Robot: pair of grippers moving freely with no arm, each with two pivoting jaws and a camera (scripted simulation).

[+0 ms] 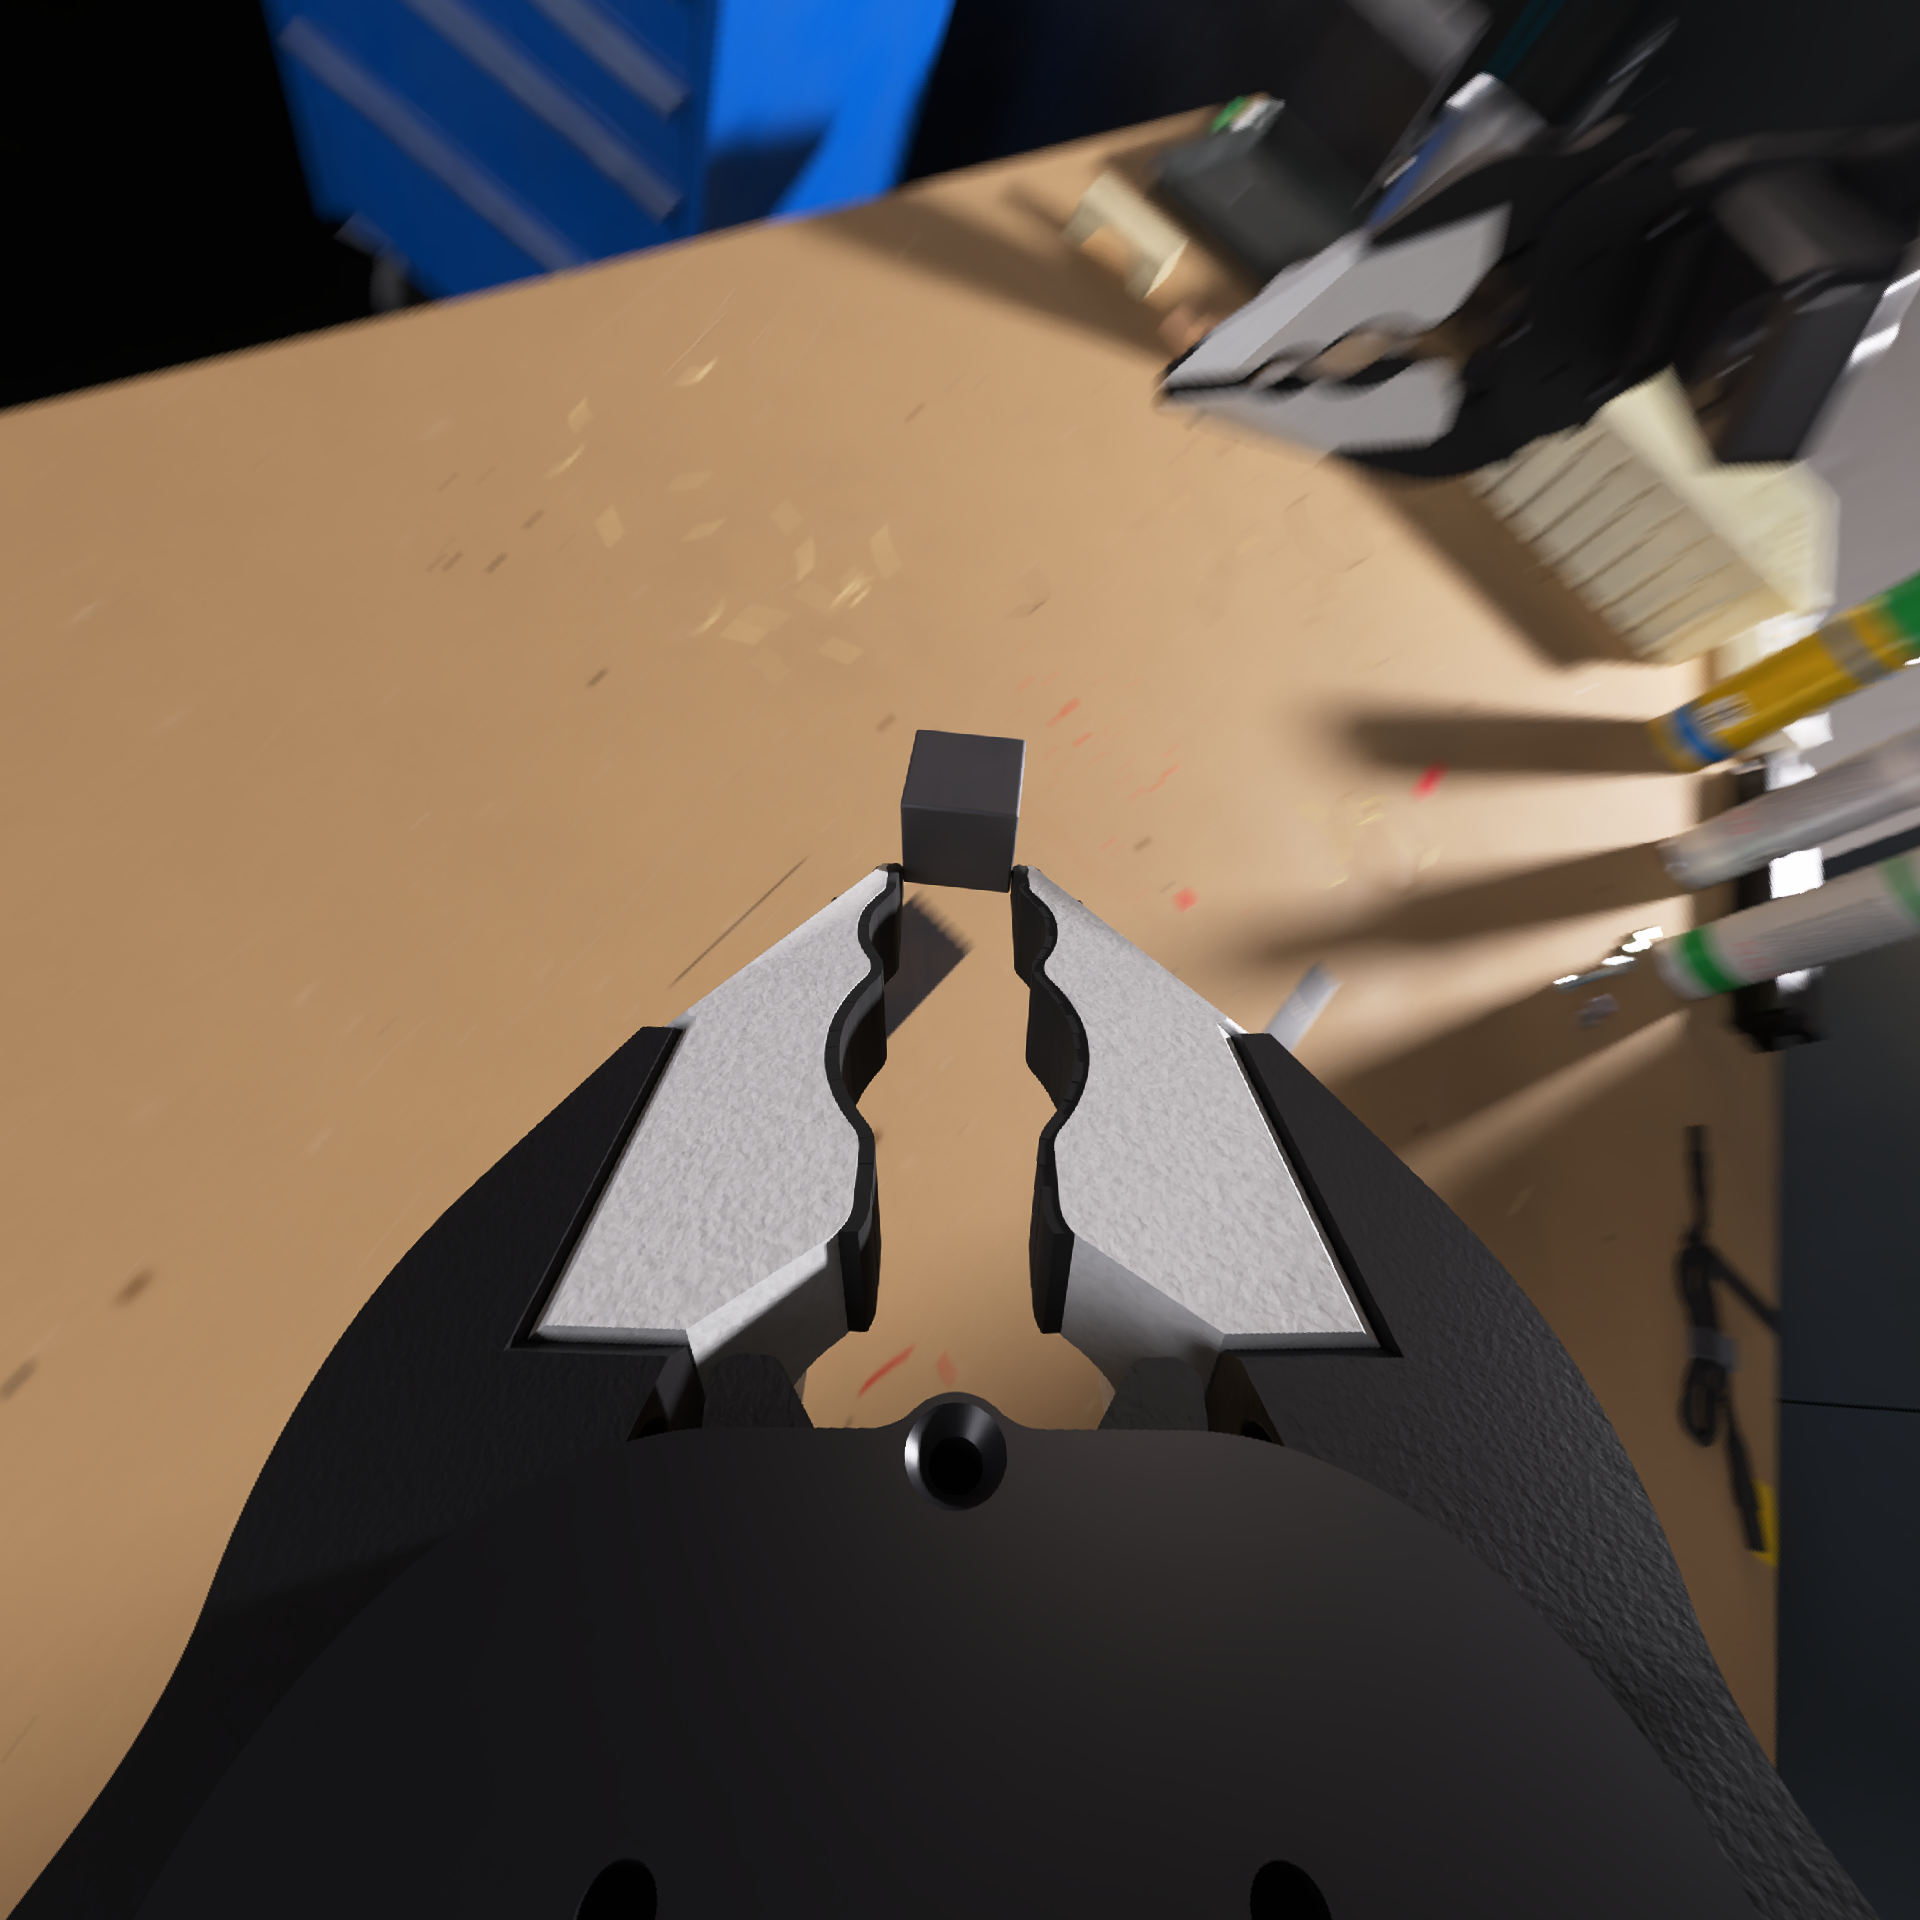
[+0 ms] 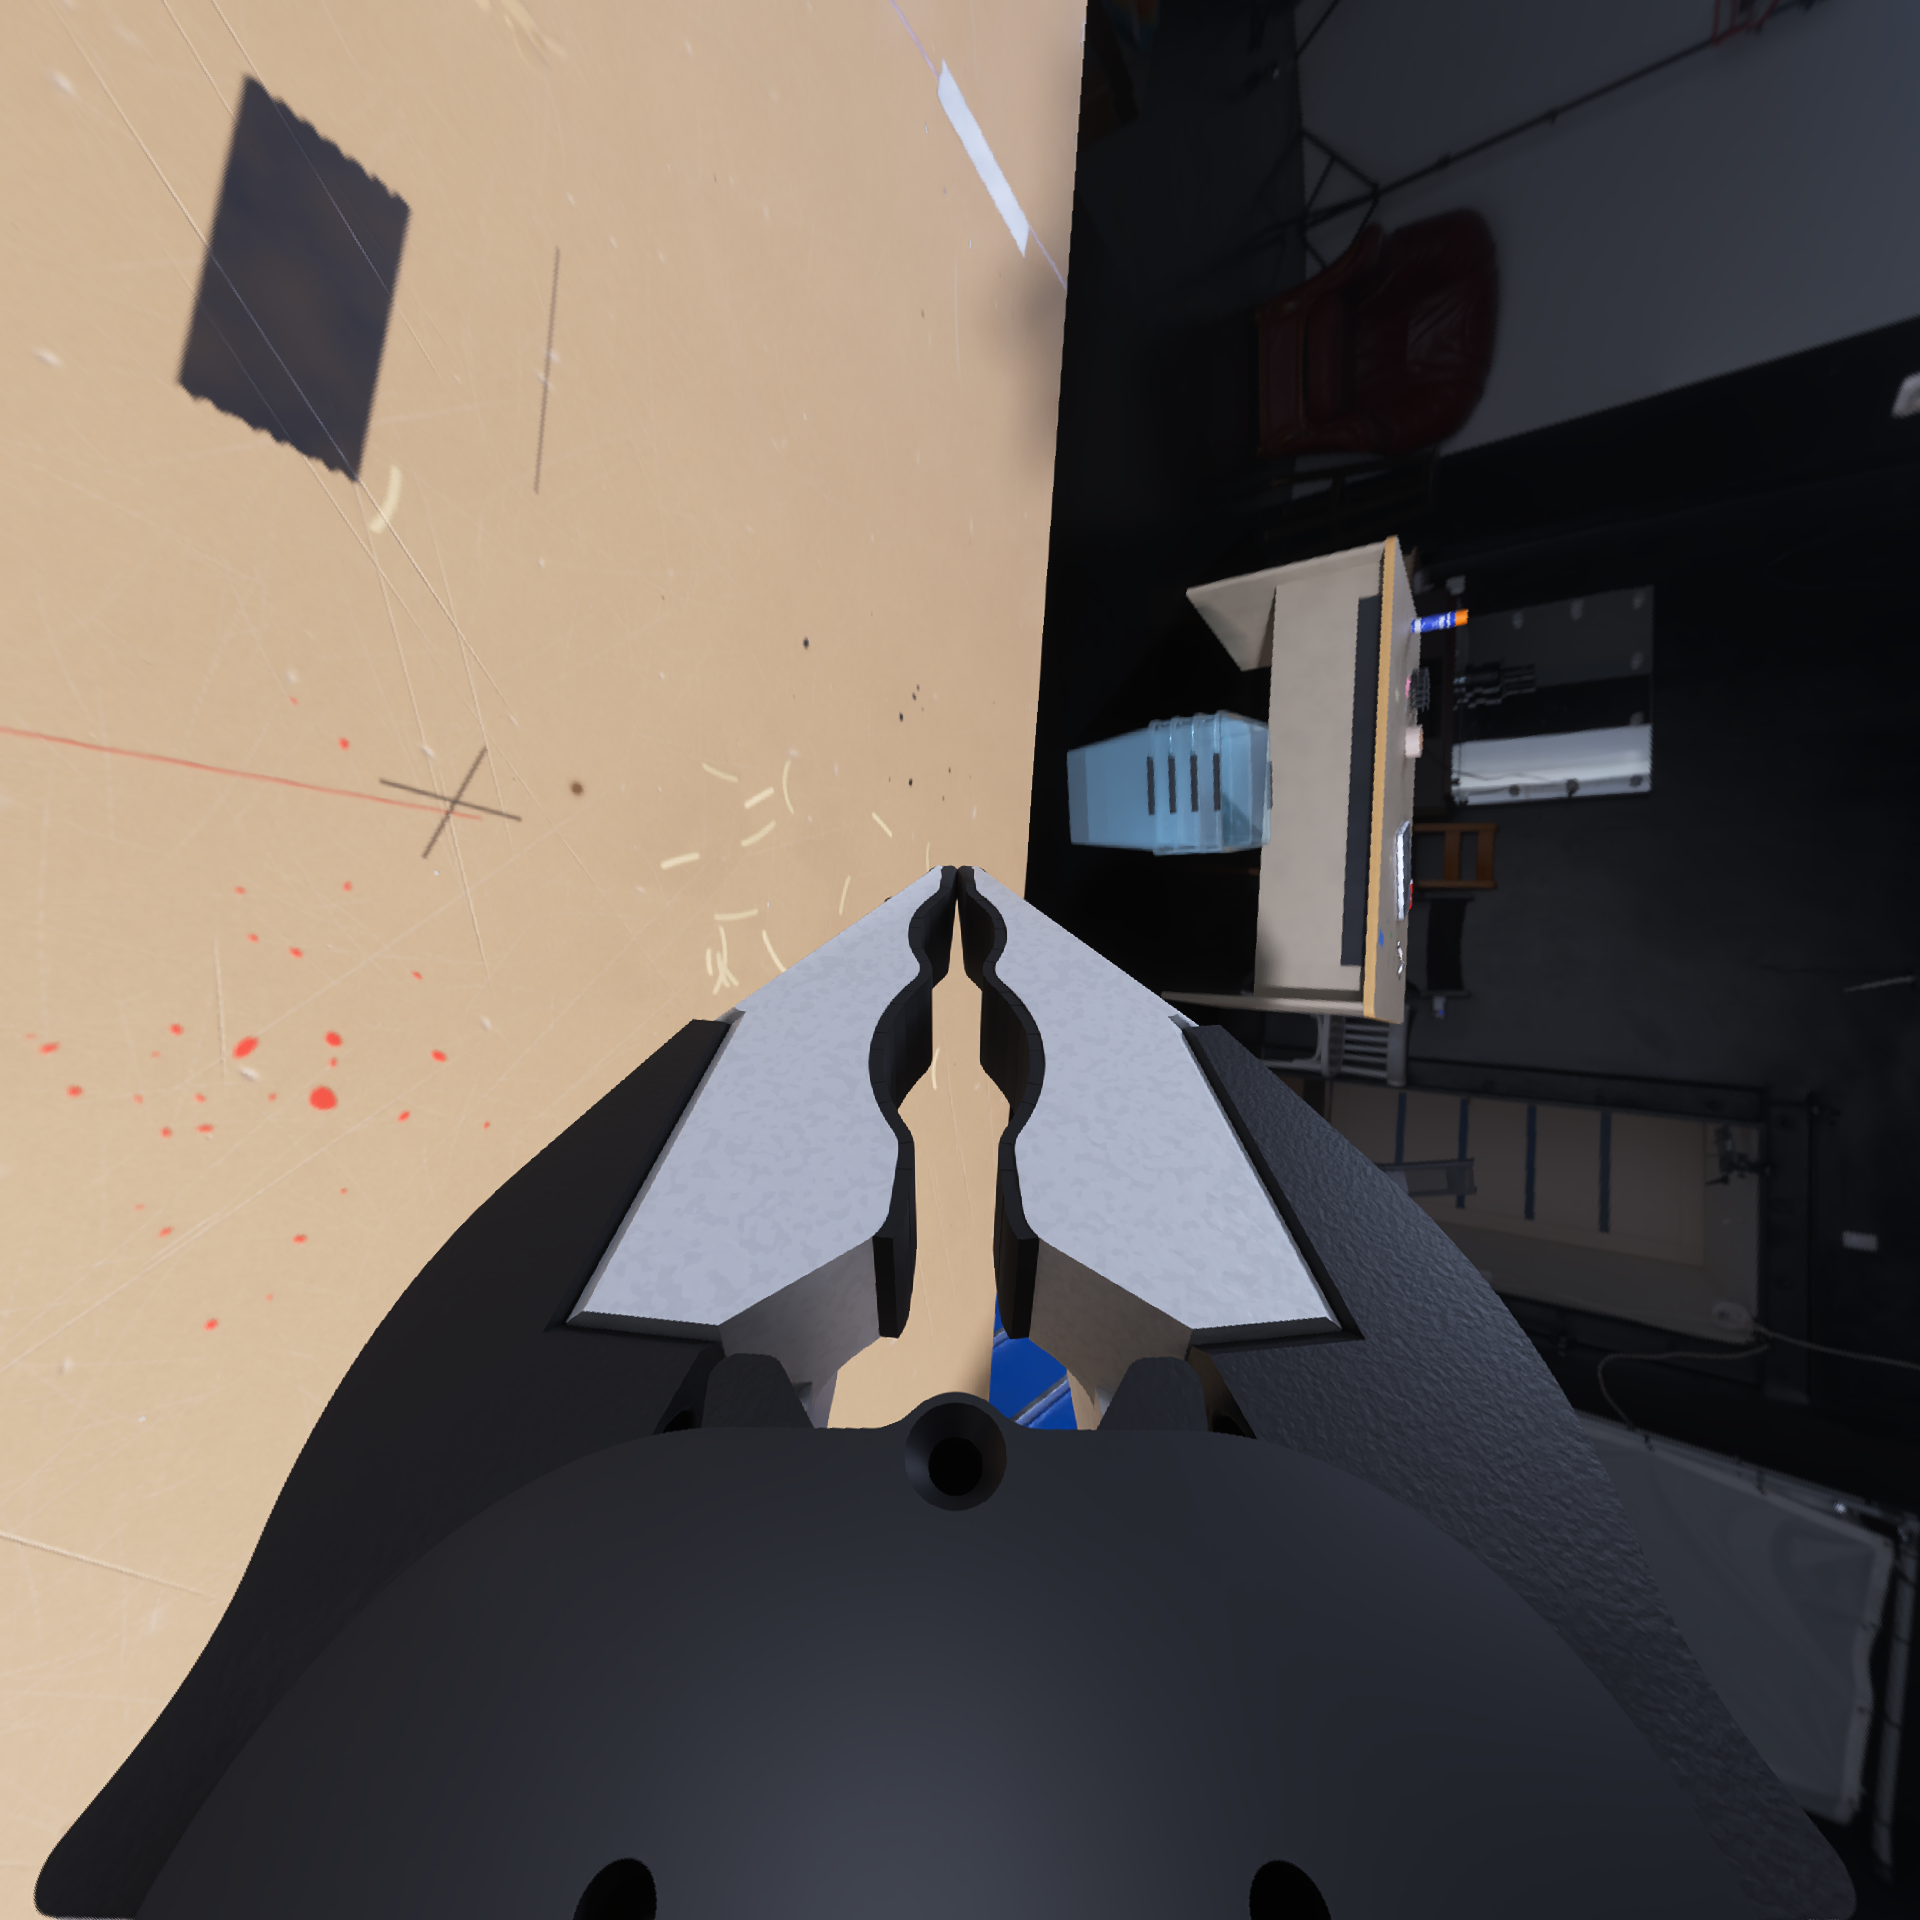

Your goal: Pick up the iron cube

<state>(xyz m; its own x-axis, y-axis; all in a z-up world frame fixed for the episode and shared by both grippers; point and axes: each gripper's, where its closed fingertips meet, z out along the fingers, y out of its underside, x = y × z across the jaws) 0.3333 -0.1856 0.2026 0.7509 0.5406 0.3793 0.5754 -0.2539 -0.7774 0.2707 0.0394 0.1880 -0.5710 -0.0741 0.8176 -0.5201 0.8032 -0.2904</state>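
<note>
The iron cube [image 1: 961, 810] is small and dark grey. In the left wrist view it sits pinched between the tips of my left gripper [image 1: 958, 881], which is shut on it above the tan table [image 1: 416, 727]. The table looks motion-blurred while the cube is sharp. A dark jagged shadow [image 1: 925, 940] lies on the table under the fingers. My right gripper [image 2: 956, 873] is shut and empty, near the table's edge. It also shows blurred at the upper right of the left wrist view [image 1: 1320, 353]. The cube does not show in the right wrist view.
A blue cabinet [image 1: 520, 135] stands beyond the table's far edge. Several tubes [image 1: 1787, 686] and a beige ribbed object [image 1: 1621, 520] lie at the right. In the right wrist view the table edge [image 2: 1049, 623] runs vertically, with a dark square patch [image 2: 296, 275] on the tabletop.
</note>
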